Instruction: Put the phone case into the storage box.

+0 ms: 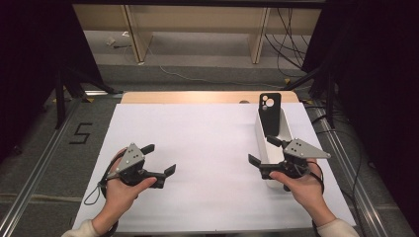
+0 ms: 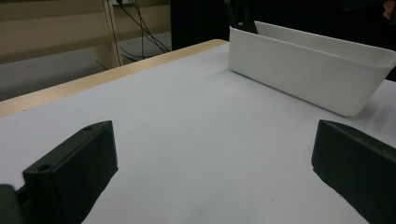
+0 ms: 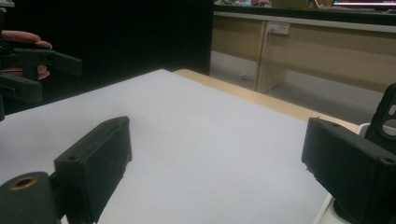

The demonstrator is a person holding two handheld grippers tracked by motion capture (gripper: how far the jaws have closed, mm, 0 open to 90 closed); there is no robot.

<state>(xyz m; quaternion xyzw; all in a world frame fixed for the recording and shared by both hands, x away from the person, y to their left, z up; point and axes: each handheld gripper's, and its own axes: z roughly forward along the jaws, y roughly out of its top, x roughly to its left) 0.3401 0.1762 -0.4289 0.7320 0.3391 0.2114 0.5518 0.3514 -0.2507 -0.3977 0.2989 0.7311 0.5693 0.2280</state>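
Standing upright at the far end of the long white plastic bin [image 1: 264, 143], lens cut-outs uppermost: a black phone case [image 1: 270, 113], just ahead of the right gripper [image 1: 267, 151], well across from the left gripper [image 1: 159, 159]; jaws of both spread, empty.

From my remote seat I note a matt white sheet covering the table [image 1: 207, 148], smooth, with a pale wood edge at the far side. The long white plastic bin [image 2: 308, 74] at right has a soft sheen. The black phone case [image 1: 270, 113] standing in it looks matt. Both grippers' black jaws look like matt, slightly grainy plastic.
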